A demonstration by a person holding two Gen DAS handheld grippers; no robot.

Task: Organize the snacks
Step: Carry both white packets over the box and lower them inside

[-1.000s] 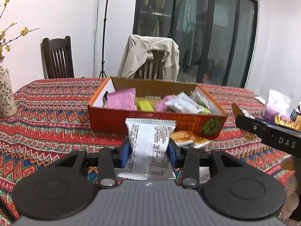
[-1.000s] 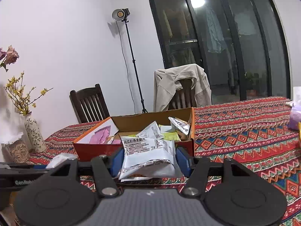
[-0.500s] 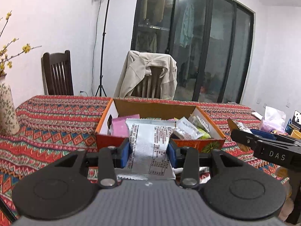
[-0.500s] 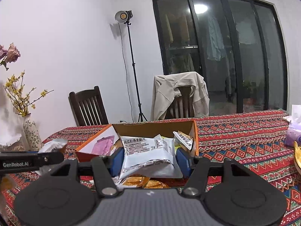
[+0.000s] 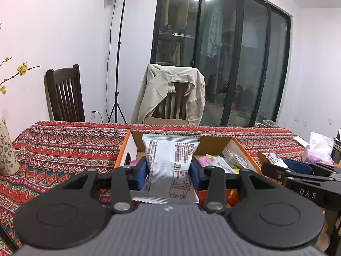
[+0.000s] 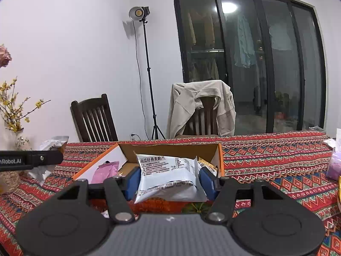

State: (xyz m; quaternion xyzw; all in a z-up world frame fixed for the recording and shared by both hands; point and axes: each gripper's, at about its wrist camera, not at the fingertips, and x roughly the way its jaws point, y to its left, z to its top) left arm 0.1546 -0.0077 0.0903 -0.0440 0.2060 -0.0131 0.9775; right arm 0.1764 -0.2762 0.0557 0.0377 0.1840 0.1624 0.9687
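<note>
Both handheld grippers have risen compared with a second ago, so each camera now looks across the patterned red tablecloth (image 5: 64, 143) at the open orange cardboard box (image 5: 242, 147) from higher up, with more of the wall and dark glass doors above. The left gripper (image 5: 169, 171) is clamped on a silver snack packet (image 5: 170, 162), its blue pads pressing the packet's two sides; the packet stands upright and now hangs in front of the box's open top rather than below its front wall as before. The right gripper (image 6: 169, 180) grips a wider silver oat-crisp packet (image 6: 168, 176) the same way, crumpled between its pads, held in front of the box (image 6: 170, 149). Inside the box lie pink packets (image 6: 105, 170) at the left and more silver and yellow packets (image 5: 226, 162) at the right. In the left view, the right gripper (image 5: 275, 168) appears at the right edge, closer to the box than earlier. A beige jacket (image 6: 200, 106) drapes a chair behind the table, beside a light stand (image 6: 147, 74).
</note>
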